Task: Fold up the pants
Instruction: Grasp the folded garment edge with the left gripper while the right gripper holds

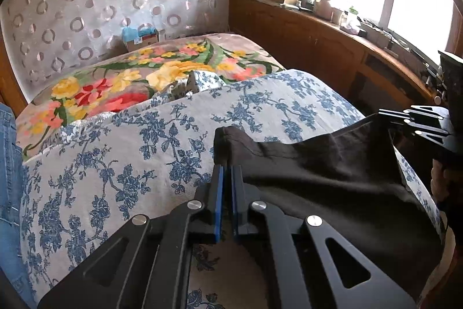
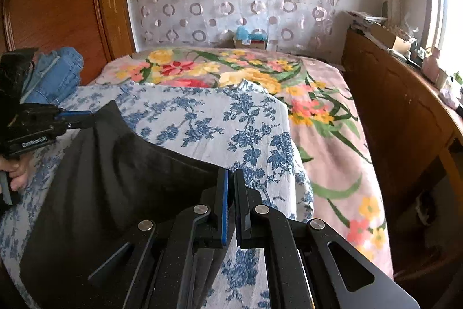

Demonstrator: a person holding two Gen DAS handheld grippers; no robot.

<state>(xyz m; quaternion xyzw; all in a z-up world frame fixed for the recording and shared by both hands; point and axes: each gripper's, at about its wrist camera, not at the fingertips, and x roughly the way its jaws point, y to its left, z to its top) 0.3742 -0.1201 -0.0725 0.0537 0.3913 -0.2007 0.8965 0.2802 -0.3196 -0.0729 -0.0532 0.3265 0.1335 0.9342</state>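
Here, in the left wrist view, the left hand-held gripper pinches the far left corner of the dark pants lying on the bed; a thin bite could slip once lifted. In the right wrist view, the right hand-held gripper pinches the pants' far right corner. Small white lettering on the other gripper is unreadable.

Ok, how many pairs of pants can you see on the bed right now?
2. Black pants lie on the blue-floral sheet, gripped by both grippers. Blue jeans sit by the wooden headboard. More may be hidden.
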